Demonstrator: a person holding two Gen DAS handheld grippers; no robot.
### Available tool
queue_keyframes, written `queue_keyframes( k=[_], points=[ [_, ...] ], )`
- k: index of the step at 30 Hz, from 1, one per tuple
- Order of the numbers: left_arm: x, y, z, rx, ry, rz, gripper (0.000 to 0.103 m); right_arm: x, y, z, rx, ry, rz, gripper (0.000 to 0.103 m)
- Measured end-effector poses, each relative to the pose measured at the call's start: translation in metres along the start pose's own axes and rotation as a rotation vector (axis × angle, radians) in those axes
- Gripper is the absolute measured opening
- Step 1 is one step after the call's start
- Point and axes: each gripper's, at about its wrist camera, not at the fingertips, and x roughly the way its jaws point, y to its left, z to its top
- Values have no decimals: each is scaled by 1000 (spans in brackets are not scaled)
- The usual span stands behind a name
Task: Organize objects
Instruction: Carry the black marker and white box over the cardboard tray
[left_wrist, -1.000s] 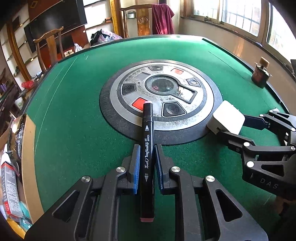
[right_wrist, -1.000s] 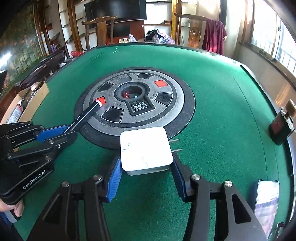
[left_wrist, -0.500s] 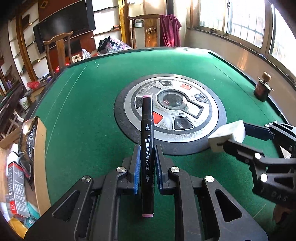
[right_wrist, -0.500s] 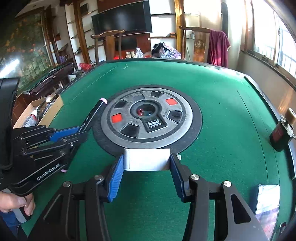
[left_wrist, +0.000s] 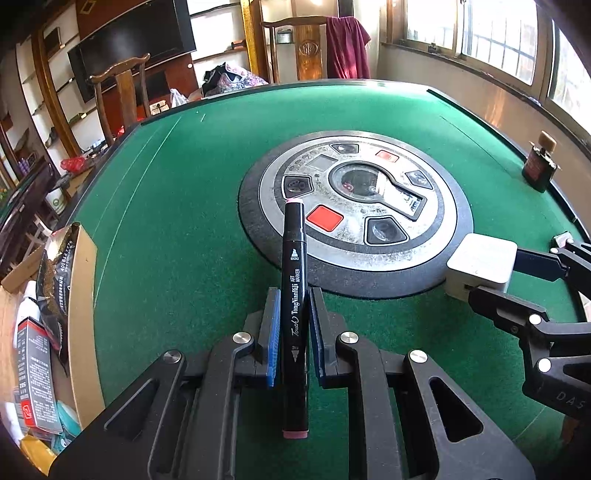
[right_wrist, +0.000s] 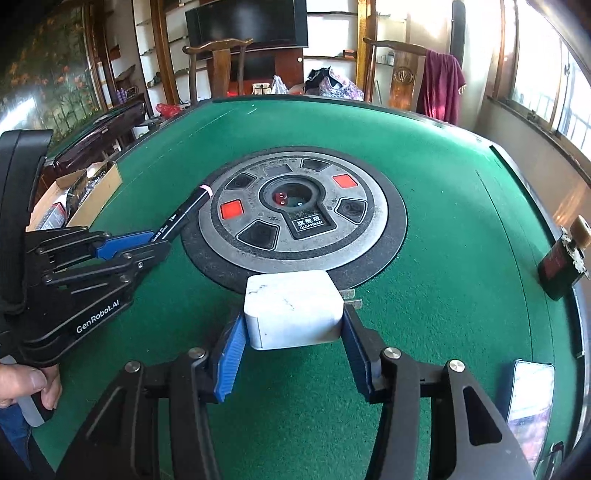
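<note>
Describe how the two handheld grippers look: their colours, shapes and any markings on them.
Both grippers are black plastic linkages with cut-out arms, silver pivot bolts and ribbed blue pads on their fingers. The left gripper carries white "GenRobot.AI" lettering on its side. The right gripper shows faint embossed letters, "DAS", on its body. A hand grips a pale handle under the left one. No cables are visible.

Black hand-held gripper (right_wrist: 159, 248) w/ blue pads, silver screws, "GenRobot.AI" print
</note>
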Motion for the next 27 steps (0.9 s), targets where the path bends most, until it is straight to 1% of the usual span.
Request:
queue_keyframes(
  k=[2,5,12,16,21,27],
  points=[
    [1,-1,0,6,2,3,14,3,0,-1,-1,10,-20,55],
    [1,-2,-1,9,3,3,14,6,-2,-3,15,20,-10,53],
    [-12,1,2,-8,-57,19,14,-11,-4,2,38,-64,-3,50],
    [-15,3,2,-8,-71,30,14,-14,-5,3,51,-79,10,50],
    [-21,2,2,-1,-94,43,14,-24,-4,6,56,-126,32,49],
    [-28,2,3,3,-127,65,15,-26,-2,6,60,-138,42,49]
  ],
)
